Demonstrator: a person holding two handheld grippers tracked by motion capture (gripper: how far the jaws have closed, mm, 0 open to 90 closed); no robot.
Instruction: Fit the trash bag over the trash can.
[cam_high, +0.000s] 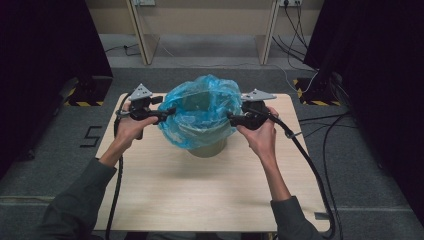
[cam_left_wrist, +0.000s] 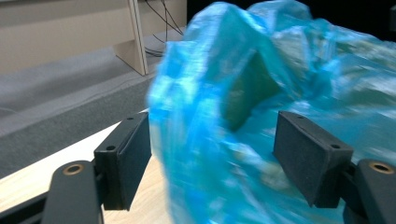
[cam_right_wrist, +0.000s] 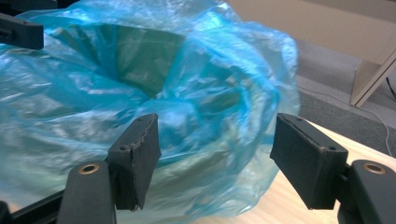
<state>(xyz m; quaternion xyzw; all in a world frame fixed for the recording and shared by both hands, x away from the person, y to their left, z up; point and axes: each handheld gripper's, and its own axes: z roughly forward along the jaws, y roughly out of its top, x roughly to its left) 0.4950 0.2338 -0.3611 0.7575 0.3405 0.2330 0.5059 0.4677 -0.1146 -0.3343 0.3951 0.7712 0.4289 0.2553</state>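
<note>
Left tongs (cam_left_wrist: 212, 154) first: both black, blocky foam-faced pads are spread wide, and the thin, crinkly, see-through blue plastic bin liner (cam_left_wrist: 280, 93) bulges into the gap between them. The film sits close to the pad at 9 o'clock, but I can't say it's pinched; the picture is smeared there. So: open, gripping nothing that I can make out.

Right tongs (cam_right_wrist: 215, 154) are much the same, wide apart, with the liner's puffy side swelling up behind and between the pads. The left-hand pad has a chewed, ragged edge. No squeeze on the plastic here either.

From the high view, the left tongs (cam_high: 167, 111) sit at 9 o'clock of the liner (cam_high: 202, 112) and the right tongs (cam_high: 234, 119) at 3 o'clock, each tip right at the film. Each tool carries a grey three-cornered plate on top and trails a thick black cable toward 6 o'clock. The person's hands come off grey-green sleeves.

The liner is draped over a round, dull olive-grey bin (cam_high: 209, 149), ballooning loose over the rim and hanging partway down the wall, so just the smooth lower band of the bin shows. The bin stands a bit toward 12 o'clock of the middle of the pale, wood-grain, round-cornered table (cam_high: 200, 195).

Around the table is grey carpet-like floor with loose black cables at 3 o'clock.
</note>
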